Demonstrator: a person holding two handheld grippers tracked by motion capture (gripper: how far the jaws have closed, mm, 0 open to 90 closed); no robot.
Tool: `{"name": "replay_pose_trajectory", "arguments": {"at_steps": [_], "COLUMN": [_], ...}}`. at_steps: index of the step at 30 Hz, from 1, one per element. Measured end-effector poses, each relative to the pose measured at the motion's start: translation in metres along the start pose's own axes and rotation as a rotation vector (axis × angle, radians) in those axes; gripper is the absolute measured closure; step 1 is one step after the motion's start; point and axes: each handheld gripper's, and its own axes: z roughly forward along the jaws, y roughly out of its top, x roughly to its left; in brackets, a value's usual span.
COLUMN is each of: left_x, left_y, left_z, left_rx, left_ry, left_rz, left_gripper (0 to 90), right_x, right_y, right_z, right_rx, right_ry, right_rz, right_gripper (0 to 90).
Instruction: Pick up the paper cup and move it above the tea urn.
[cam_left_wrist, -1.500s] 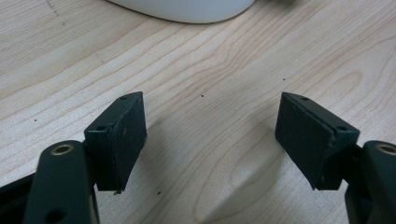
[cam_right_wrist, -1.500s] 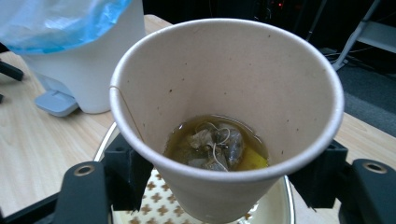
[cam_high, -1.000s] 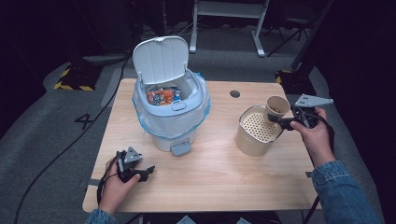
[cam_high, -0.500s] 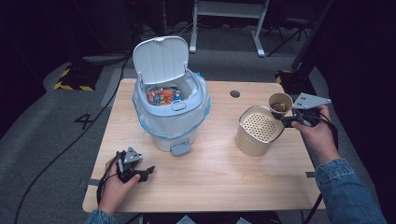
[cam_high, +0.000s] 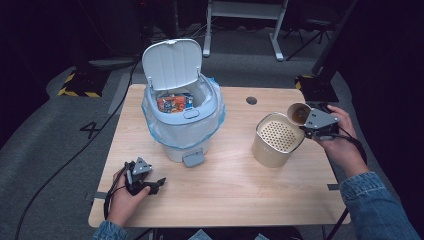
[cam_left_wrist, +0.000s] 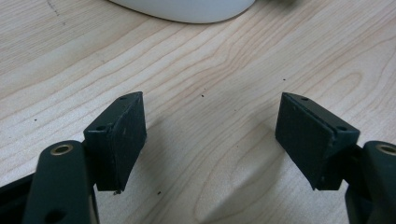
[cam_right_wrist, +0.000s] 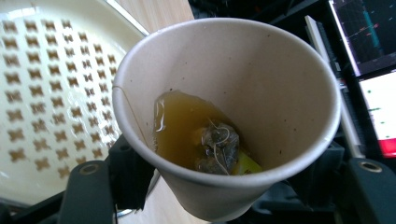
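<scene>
On the table (cam_high: 235, 190) the bin (cam_high: 182, 112) stands far left, its liner hiding most contents, the strainer can (cam_high: 276, 140) right, where the right gripper (cam_right_wrist: 224, 186), jaws just closed, clamps a tilted cup (cam_right_wrist: 229, 112) with a submerged teabag (cam_right_wrist: 217, 147), while the left gripper (cam_left_wrist: 210, 140) rests open, empty, near left.

The tan paper cup (cam_right_wrist: 224, 116) I hold beside the cream perforated-lid metal canister (cam_high: 277, 140) looks matt and fibrous, with glossy amber liquid and a wet tea bag (cam_right_wrist: 217, 149) inside. The canister's lid shines smooth. Left of the canister, the white plastic bin (cam_high: 182, 115) looks satin, and under it the pale wooden table (cam_high: 240, 190) shows matt grain.
</scene>
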Motion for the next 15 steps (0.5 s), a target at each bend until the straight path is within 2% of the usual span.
{"name": "replay_pose_trajectory", "arguments": {"at_steps": [2,3,4,7,8,14,15], "left_x": [0.001,0.001,0.001,0.001,0.001,0.001,0.001], "left_y": [0.001,0.001,0.002,0.002,0.002,0.002,0.002], "left_z": [0.001,0.001,0.001,0.002,0.002,0.002,0.002], "left_rx": [0.0,0.0,0.002,-0.001,-0.001,0.001,0.001], "left_ry": [0.002,0.005,0.004,0.004,0.004,0.004,0.004], "left_rz": [0.004,0.007,0.005,0.007,0.006,0.008,0.008], "left_gripper": [24.8,24.7,24.7,24.7,24.7,24.7,24.7], "right_x": [0.001,0.004,0.004,0.008,0.008,0.011,0.014], "right_y": [0.002,0.004,0.004,0.009,0.009,0.017,0.019], "right_z": [-0.001,-0.001,-0.001,-0.002,-0.002,-0.002,-0.001], "right_rx": [0.016,0.038,0.038,0.082,0.082,0.162,0.181], "right_ry": [-0.008,-0.027,-0.027,-0.053,-0.053,-0.118,-0.133], "right_rz": [-0.018,-0.068,-0.068,-0.135,-0.135,-0.32,-0.371], "right_gripper": [33.7,33.8,33.8,33.9,33.9,34.1,34.1]}}
